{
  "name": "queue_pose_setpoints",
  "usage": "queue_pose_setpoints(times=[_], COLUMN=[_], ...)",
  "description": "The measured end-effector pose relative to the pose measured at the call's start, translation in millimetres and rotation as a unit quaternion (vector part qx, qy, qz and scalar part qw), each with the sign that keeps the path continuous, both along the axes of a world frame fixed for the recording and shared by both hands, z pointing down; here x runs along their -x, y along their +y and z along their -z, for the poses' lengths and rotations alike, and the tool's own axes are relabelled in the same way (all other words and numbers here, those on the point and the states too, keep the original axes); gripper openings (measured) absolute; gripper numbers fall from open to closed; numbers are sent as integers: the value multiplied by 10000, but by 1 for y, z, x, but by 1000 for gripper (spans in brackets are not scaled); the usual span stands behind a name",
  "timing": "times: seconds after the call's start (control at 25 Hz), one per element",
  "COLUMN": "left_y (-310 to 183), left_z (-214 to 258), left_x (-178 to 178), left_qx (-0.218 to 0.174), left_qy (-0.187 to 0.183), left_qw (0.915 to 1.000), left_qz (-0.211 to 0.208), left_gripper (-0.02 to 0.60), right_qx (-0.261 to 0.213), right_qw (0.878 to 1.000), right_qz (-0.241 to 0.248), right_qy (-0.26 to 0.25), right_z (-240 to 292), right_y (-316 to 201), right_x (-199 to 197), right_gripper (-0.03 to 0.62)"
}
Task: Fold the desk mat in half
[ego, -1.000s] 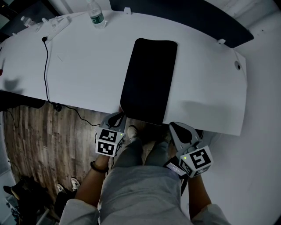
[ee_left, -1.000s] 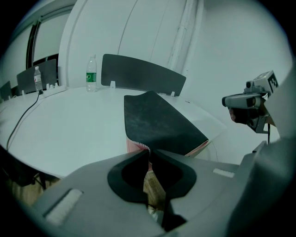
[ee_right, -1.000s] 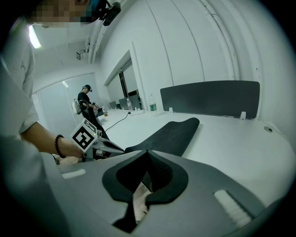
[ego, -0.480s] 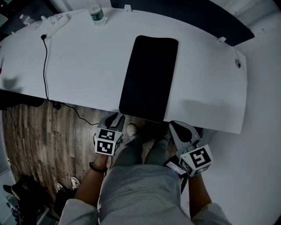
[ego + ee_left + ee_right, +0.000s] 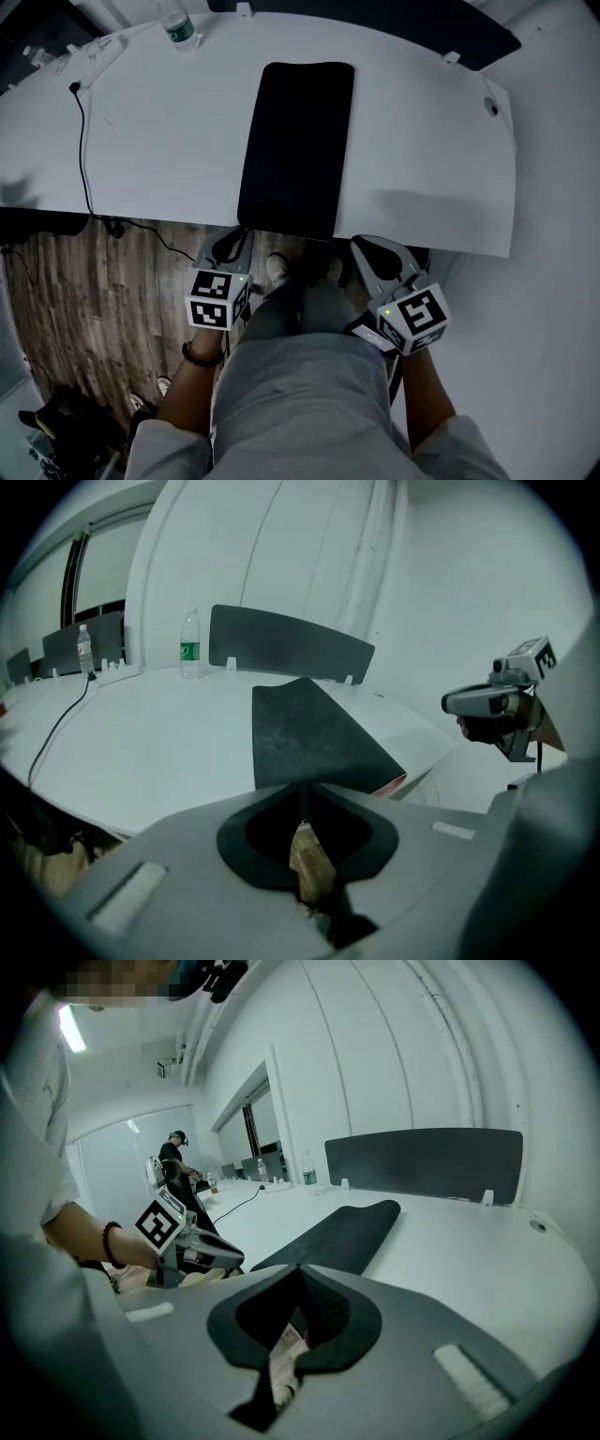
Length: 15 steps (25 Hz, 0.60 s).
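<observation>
The black desk mat (image 5: 298,141) lies flat and unfolded on the white desk (image 5: 159,141), its near short end at the desk's front edge. My left gripper (image 5: 232,246) hovers just below the mat's near left corner, off the desk. Its jaws are closing, the tips almost together with nothing between them. My right gripper (image 5: 367,251) hangs below the front edge, right of the mat's near right corner, shut and empty. In the left gripper view the mat (image 5: 305,733) stretches ahead of the jaw tips (image 5: 302,789). The right gripper view shows the mat (image 5: 342,1232) beyond its tips (image 5: 300,1269).
A water bottle (image 5: 178,26) and a power strip (image 5: 94,56) with a black cable (image 5: 82,141) sit at the desk's far left. A dark divider panel (image 5: 375,14) lines the far edge. The person's legs (image 5: 300,375) and wooden floor (image 5: 84,300) lie below.
The head view has shifted, so the desk and mat sit a little further left. Both grippers stay just below the front edge; the left one has drifted slightly left and down.
</observation>
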<state>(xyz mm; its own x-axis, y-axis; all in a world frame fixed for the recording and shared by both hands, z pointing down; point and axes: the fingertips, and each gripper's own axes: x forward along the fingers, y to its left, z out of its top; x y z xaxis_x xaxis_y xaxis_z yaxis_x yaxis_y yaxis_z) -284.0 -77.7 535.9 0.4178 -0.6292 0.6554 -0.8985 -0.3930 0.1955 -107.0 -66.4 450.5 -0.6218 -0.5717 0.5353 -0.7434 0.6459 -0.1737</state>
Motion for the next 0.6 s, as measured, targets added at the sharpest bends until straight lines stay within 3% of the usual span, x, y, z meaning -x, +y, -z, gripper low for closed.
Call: queue_pose_setpoints(times=[0.16,0.6], left_y=[-3,-4], left_z=[21,99], left_x=[-17,-85], left_qx=[-150,-568], left_qy=[46,370], left_qw=[9999,9976], left_qz=[-56,-121], left_gripper=[19,18], right_qx=[-98,-376], right_qw=[9999,9992], right_qz=[-78,76], right_qy=[-27,-120], right_z=[11,48], right_y=[-1,-6], right_x=[-20,-76], right_gripper=[6,5])
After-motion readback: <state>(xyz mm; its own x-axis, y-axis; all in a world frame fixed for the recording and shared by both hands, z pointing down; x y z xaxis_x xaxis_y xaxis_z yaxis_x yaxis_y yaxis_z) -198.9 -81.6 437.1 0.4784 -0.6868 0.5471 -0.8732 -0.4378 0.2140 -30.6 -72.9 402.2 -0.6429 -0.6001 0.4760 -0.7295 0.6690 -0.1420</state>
